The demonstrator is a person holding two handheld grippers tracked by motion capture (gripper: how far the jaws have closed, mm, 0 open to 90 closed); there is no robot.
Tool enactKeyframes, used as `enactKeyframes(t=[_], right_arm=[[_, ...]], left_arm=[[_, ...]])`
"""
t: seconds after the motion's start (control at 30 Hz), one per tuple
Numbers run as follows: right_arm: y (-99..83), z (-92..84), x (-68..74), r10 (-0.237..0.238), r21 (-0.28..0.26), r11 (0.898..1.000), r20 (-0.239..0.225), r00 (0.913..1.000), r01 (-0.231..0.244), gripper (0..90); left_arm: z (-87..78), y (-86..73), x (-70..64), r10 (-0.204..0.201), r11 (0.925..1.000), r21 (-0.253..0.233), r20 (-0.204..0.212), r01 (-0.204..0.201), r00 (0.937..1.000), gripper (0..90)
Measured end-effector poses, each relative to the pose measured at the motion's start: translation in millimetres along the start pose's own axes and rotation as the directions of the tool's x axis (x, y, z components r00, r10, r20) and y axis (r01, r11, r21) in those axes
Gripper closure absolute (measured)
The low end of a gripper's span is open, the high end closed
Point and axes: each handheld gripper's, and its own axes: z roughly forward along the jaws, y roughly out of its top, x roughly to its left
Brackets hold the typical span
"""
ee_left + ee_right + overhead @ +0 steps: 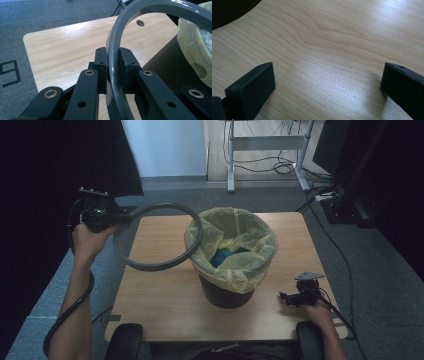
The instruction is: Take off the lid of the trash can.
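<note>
The grey ring [159, 236] is the part in hand, and we see it held in the air over the left part of the table [165, 305], tilted, with its far right arc touching or just overlapping the rim of the bin on the left side. From largest to smallest, we note the following.

The table is a light wood-grain top with rounded corners; in the left gripper view a round hole shows in its surface beyond the ring [175, 7].

The bin [226, 292] is dark and stands upright near the middle of the table. A yellow bag liner [245, 250] is folded out over its rim, and we see something blue inside.

The left gripper [121, 218] sits off the table's left edge, level with the bin's rim. In the left gripper view [113, 72] its pads press on both faces of the ring's band, so it holds the ring.

The right gripper [285, 296] rests low on the table to the right of the bin. In the right gripper view [328, 82] its jaws stand wide apart with bare table between them.
</note>
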Motion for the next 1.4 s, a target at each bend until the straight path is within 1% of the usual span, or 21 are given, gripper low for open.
enactKeyframes(t=[0.23, 0.4, 0.73, 1.03, 1.2, 1.4], right_arm=[[0.0, 0.0, 0.0, 0.000, 0.000, 1.000, 0.000, 1.0000, 0.000, 0.0], [0.0, 0.0, 0.0, 0.000, 0.000, 1.000, 0.000, 1.0000, 0.000, 0.0], [0.0, 0.0, 0.0, 0.000, 0.000, 1.000, 0.000, 1.0000, 0.000, 0.0], [0.0, 0.0, 0.0, 0.000, 0.000, 1.000, 0.000, 1.0000, 0.000, 0.0], [0.0, 0.0, -0.1, -0.001, 0.000, 1.000, 0.000, 1.0000, 0.001, 0.0], [-0.1, 0.0, -0.3, -0.004, 0.001, 1.000, 0.001, 1.0000, 0.004, 0.0]], left_arm=[[-9.9, -10.1, 13.9, -0.028, 0.9996, -0.011, -0.014, 0.027, 0.9995, 77.8], [-15.5, -16.6, 21.2, -0.042, 0.9989, -0.021, -0.017, 0.042, 0.9990, 77.8], [-21.4, -26.2, 33.1, -0.070, 0.9972, -0.027, -0.029, 0.069, 0.9971, 78.1], [-19.2, -38.8, 44.3, -0.096, 0.9953, -0.020, -0.041, 0.095, 0.9945, 78.2], [-13.7, -46.6, 48.9, -0.103, 0.9947, -0.014, -0.049, 0.102, 0.9935, 78.3], [-3.9, -54.5, 51.6, -0.108, 0.9942, -0.009, -0.048, 0.108, 0.9930, 78.3]])
